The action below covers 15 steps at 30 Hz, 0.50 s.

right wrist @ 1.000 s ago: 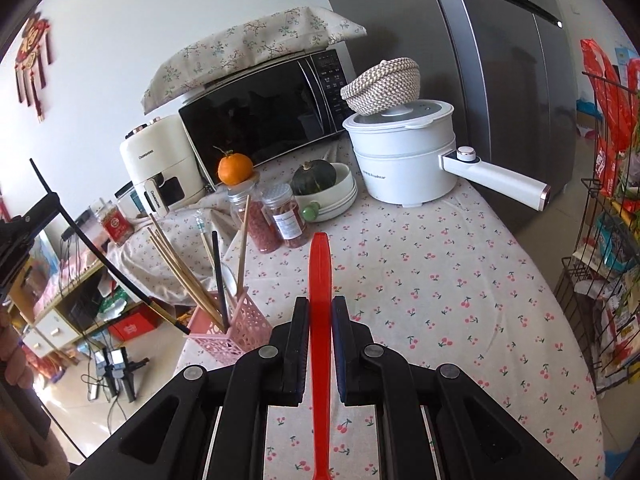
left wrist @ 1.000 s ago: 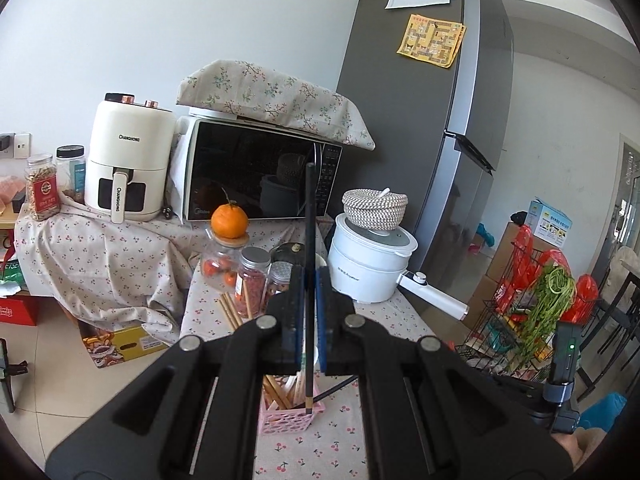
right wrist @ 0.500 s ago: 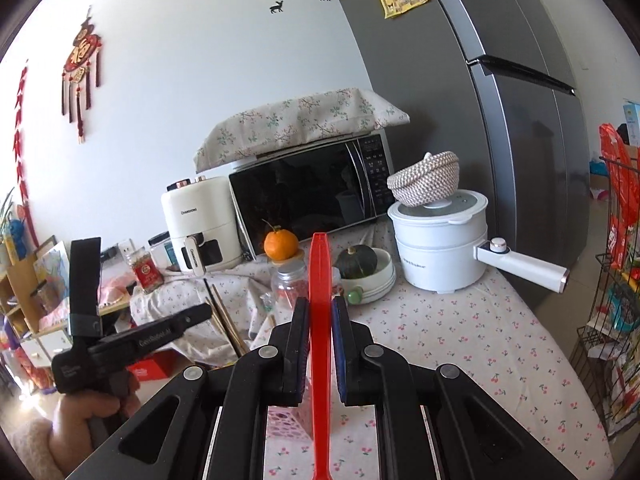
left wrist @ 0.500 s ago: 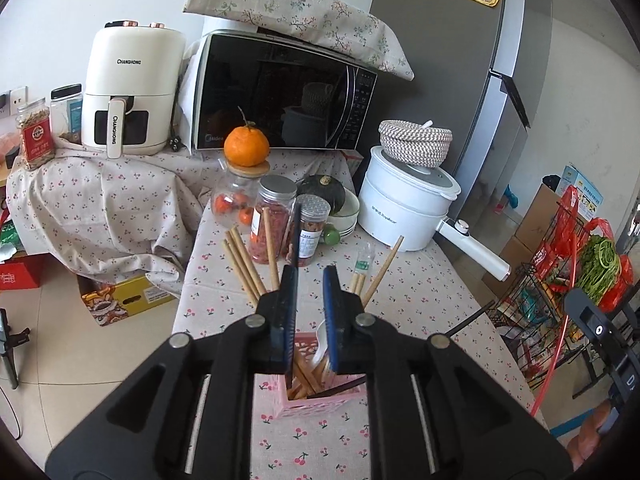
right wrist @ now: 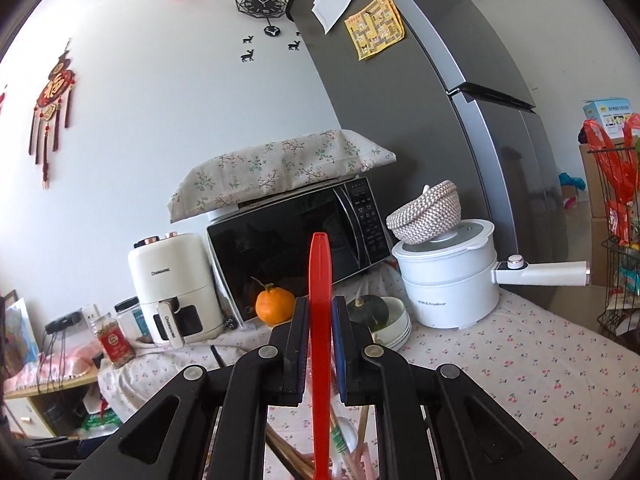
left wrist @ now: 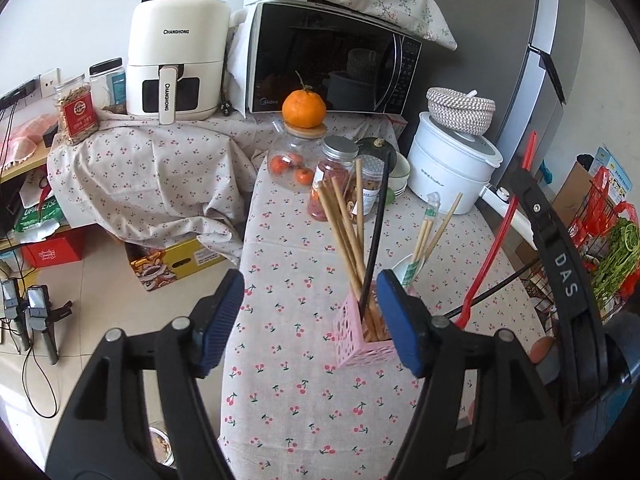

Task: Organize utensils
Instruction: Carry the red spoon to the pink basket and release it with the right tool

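Bright, even daylight in both views; soft, faint shadows on the tablecloth [left wrist: 304, 248]. Strong fisheye bending and black vignette toward every corner; mild reflection on the microwave door [left wrist: 320, 60] at 12 o'clock; sharp focus, slight softness at the rims.

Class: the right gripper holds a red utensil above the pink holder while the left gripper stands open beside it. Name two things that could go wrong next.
1. The pink holder is already crowded with leaning chopsticks, so the red utensil may jam or knock some out.
2. The holder looks light, and the open left gripper is not steadying it; a push from the right gripper could tip it.
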Motion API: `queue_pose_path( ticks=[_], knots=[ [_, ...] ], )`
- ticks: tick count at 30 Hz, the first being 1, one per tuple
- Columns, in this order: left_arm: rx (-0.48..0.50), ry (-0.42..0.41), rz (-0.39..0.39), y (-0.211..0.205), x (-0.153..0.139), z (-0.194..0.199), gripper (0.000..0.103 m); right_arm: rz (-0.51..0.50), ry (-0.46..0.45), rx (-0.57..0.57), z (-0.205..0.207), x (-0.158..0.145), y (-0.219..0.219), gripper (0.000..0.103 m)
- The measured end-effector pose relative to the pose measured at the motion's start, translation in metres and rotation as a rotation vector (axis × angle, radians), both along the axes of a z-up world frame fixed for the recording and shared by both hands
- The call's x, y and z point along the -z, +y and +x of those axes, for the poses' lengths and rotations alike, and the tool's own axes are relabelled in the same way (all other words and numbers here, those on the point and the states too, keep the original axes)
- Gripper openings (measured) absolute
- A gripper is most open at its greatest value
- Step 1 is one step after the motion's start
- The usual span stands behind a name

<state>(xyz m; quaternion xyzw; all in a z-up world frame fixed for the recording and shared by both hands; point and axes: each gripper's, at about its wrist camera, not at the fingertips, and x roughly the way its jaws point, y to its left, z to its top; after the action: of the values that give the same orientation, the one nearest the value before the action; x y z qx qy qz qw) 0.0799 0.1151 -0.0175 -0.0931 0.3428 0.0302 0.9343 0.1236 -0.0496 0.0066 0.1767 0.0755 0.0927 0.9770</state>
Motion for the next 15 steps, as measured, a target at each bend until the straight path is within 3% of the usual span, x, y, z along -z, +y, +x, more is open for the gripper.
queue_pose_path(
  ticks=[7,15],
  knots=[
    [-0.006,0.079,-0.054,0.016,0.013,0.009,0.069,-0.051,-0.008,0.124,0.013,0.028,0.018,0.011],
    [0.009,0.106,-0.055,0.015,0.018,0.014,0.069,-0.086,-0.003,0.148,0.013,0.039,0.03,0.015]
  ],
)
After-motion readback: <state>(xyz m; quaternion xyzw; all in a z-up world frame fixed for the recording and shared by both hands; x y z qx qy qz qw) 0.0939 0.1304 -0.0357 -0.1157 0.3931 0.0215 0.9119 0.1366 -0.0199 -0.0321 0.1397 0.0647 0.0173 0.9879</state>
